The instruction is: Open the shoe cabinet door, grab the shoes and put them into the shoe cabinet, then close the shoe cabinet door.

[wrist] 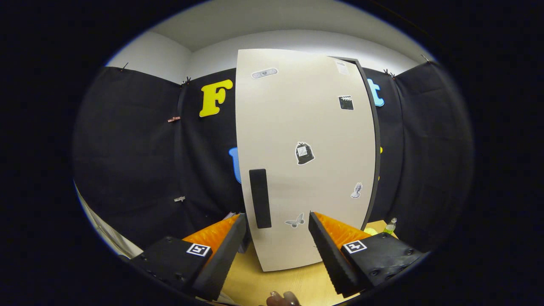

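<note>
1. We see a booth hung with black cloth point(140, 161) under pale upper walls and ceiling, with a light wooden bench point(293, 282) below.
2. The shoe cabinet point(306, 161) stands upright on the bench, tall and narrow, its door point(297, 127) a plain cream panel with a dark frame edge showing along one side.
3. A dark upright handle point(260, 198) sits low on the door, near the edge opposite that frame edge. Small stickers dot the panel, among them a butterfly point(295, 221) near the bottom and a dark bag shape point(304, 153) at mid-height.
4. The door appears closed or nearly so; we cannot tell which.
5. Our gripper point(278, 225) faces the cabinet's lower front with its fingers spread wide apart, holding nothing. The handle and the butterfly sticker lie just ahead, in the gap between the fingers.
6. A small bottle point(390, 225) stands on the bench beside the cabinet's base, near the bench's far edge.
7. Fingertips of a hand point(282, 298) peek in at the bench's near edge, below the gripper.
</note>
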Tool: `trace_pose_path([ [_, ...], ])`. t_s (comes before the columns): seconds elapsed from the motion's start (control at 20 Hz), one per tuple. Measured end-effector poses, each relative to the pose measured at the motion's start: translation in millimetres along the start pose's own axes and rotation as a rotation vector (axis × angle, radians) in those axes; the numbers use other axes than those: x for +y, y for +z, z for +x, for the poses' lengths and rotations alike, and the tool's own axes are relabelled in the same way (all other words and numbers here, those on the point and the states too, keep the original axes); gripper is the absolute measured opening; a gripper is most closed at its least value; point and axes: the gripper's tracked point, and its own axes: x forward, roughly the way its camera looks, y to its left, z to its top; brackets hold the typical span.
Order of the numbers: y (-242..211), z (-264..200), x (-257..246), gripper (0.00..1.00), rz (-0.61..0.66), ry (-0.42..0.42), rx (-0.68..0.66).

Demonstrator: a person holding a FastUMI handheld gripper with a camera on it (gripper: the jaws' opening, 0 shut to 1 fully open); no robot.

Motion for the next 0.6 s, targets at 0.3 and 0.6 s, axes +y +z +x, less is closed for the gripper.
trace_pose_path([
  [0.3,2.2,5.1,3.6,0.97,-0.01,-0.001,-0.001],
  [0.6,1.3,8.2,3.2,0.97,-0.02,-0.005,0.001],
])
